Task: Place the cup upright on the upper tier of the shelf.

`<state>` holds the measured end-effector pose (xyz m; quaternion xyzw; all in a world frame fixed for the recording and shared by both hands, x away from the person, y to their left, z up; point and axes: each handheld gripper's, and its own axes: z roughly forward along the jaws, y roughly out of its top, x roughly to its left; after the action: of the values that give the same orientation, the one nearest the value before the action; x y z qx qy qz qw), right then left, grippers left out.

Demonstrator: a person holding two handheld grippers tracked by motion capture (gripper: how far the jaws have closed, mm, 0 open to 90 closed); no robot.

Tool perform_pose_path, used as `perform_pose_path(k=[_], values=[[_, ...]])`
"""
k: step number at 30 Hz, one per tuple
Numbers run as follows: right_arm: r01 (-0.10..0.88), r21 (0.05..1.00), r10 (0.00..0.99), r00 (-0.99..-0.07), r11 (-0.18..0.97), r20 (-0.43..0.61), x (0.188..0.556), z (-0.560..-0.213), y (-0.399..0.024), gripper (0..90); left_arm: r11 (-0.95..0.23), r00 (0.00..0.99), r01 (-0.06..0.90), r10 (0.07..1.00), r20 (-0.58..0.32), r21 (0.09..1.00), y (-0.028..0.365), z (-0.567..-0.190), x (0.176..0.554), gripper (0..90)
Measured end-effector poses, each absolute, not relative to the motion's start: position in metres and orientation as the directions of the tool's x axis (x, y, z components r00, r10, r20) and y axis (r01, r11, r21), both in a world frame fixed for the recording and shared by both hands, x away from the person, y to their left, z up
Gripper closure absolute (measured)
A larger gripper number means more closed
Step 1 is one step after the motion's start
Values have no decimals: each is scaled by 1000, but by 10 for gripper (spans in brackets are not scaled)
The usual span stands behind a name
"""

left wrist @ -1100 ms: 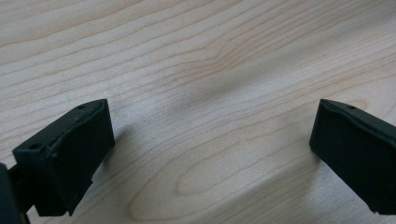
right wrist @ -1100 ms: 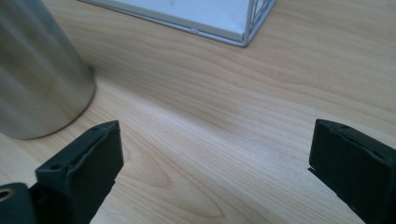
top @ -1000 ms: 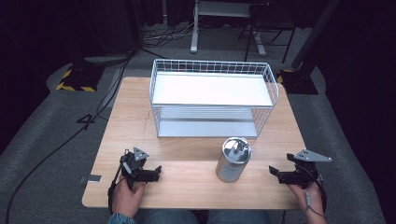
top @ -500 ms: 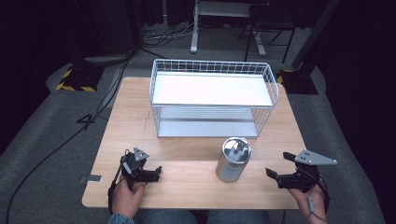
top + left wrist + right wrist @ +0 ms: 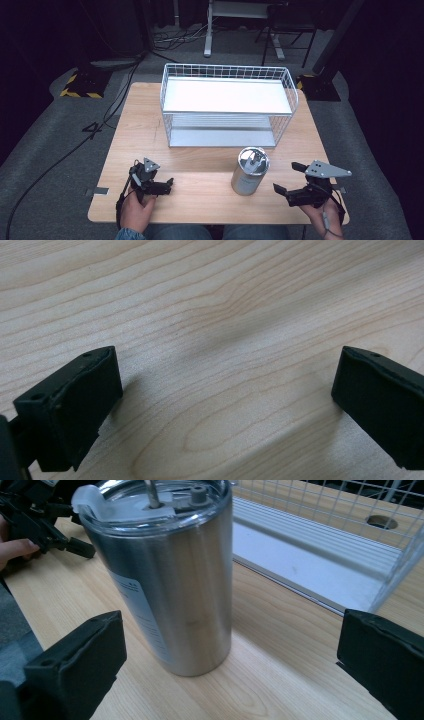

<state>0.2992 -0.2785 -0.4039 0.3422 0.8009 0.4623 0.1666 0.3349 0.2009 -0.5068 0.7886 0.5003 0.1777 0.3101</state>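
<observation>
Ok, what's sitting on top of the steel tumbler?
A clear lid with a small grey stopper caps the steel tumbler. What the tumbler holds cannot be seen through the lid's glare.

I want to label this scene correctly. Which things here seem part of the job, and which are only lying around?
Probably part of the job:
- steel tumbler with clear lid
- open right gripper, aimed at it
- white two-level wire rack

Lying about or idle:
- left gripper, open over bare wooden table
- black cable on floor
</observation>
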Motion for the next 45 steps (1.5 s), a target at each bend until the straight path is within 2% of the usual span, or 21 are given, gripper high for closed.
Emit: perform_pose_path(k=[26, 45], values=[[330, 877, 625, -779, 350, 44, 315, -407, -221, 0, -312, 442, 676, 896, -29, 668, 201, -507, 334, 3], [341, 871, 620, -782, 352, 56, 336, -432, -201, 0, -312, 442, 676, 897, -29, 668, 201, -507, 334, 3]])
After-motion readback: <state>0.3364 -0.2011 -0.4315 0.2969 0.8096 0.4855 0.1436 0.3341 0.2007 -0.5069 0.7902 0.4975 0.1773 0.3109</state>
